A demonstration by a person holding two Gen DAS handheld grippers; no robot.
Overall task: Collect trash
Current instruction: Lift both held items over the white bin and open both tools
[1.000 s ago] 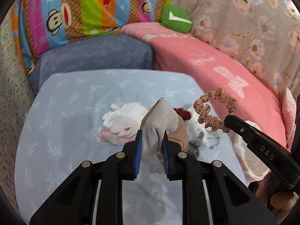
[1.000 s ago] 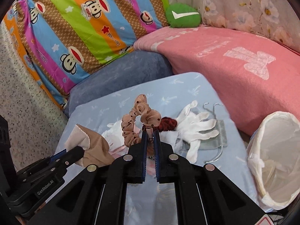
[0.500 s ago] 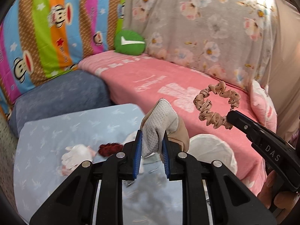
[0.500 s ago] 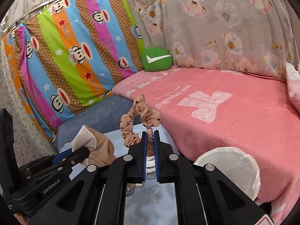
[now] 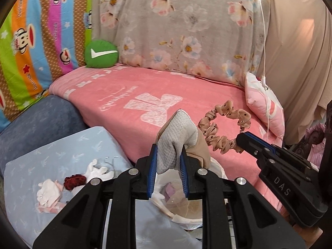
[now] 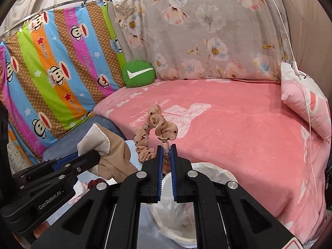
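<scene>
Both grippers are hanging over the lined bin (image 5: 182,213): the left gripper (image 5: 168,167) is pinching a beige sock (image 5: 176,141), the right gripper (image 6: 166,155) is clamping a dotted scrunchie (image 6: 154,132). For a clean drop, each should be centring above the bag's mouth before letting go.

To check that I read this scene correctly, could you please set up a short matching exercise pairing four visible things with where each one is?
Things:
1. dotted scrunchie
2. beige sock
3. white gloves
4. green cushion

Places:
A. lying on the light blue sheet
B. on the pink blanket, at the back
C. clamped in the left gripper
D. clamped in the right gripper

Pairs: 1-D, 2-C, 3-A, 4-B
</scene>
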